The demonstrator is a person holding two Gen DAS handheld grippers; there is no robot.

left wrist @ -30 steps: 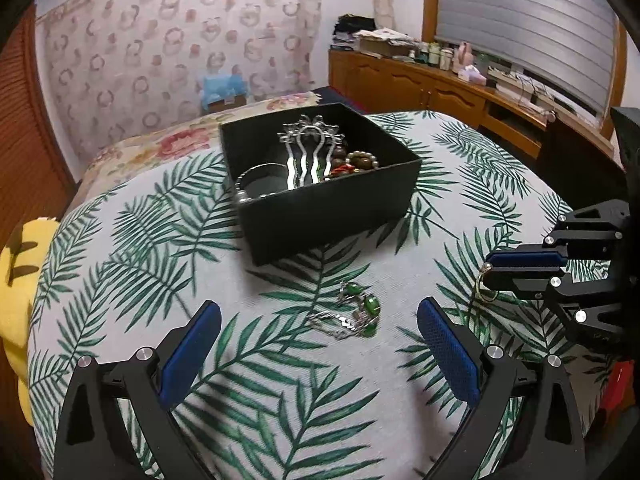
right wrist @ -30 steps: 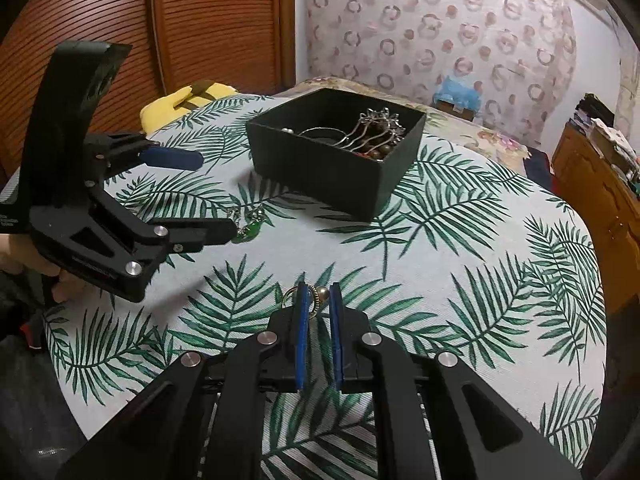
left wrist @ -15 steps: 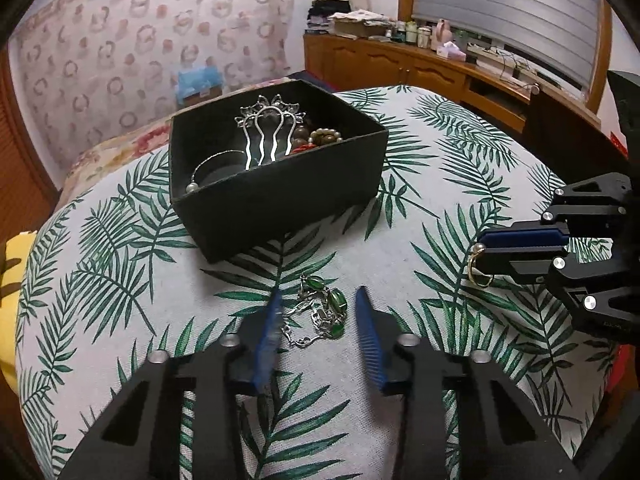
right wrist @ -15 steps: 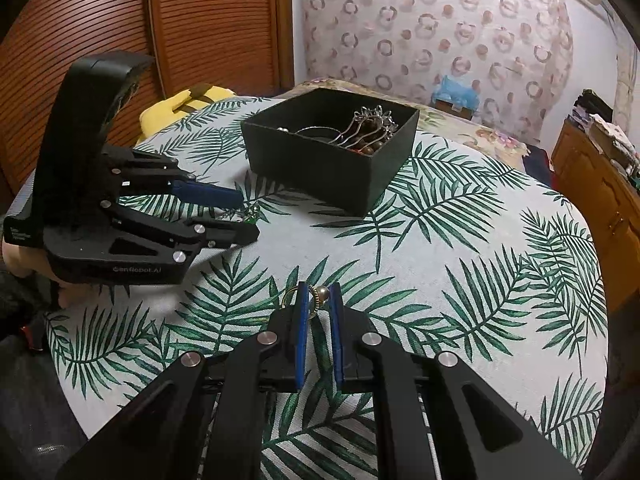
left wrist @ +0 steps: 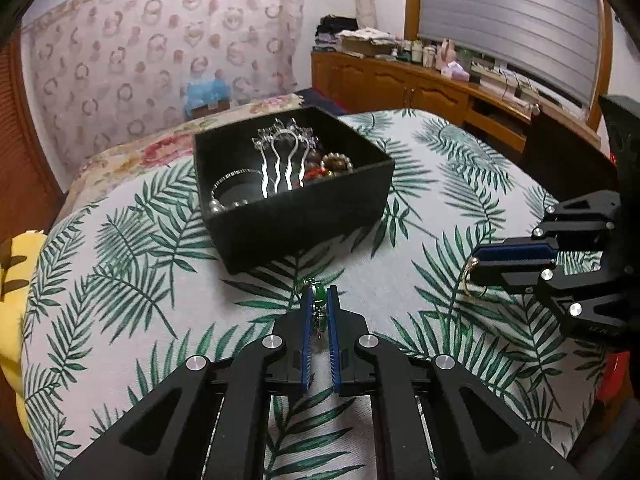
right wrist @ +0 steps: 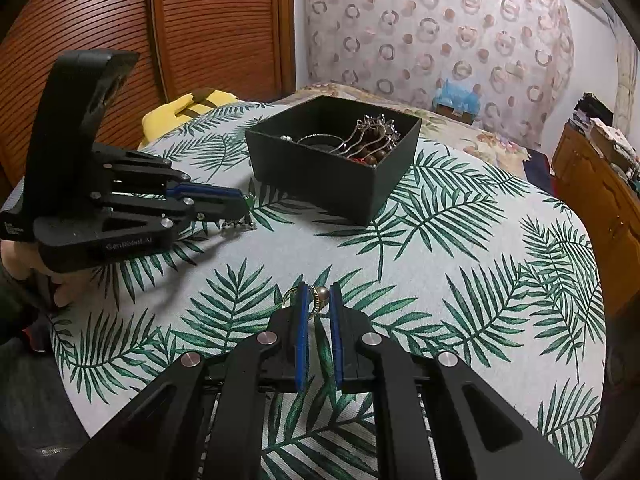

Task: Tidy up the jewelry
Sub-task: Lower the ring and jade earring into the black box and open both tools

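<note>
1. Writing: pale lettering runs along the side of the left hand-held gripper (right wrist: 242,208); it is too blurred to read for certain; no other label is legible.
2. Count: two hand-held grippers; one black box (left wrist: 304,224) on the leaf-print bench (left wrist: 120,280).
3. Inside the box: one silver hair comb (left wrist: 282,160), one silver bangle (left wrist: 232,188) and brown bead bracelets (left wrist: 336,162), their number unclear.
4. The left hand-held gripper's jaws have just been closing; they now pinch the green-stone chain bracelet (left wrist: 319,300), whose chain trails onto the cloth, just in front of the box.
5. The right hand-held gripper (right wrist: 318,304) is clamped on a gold ring (right wrist: 316,300), low over the bench.
</note>
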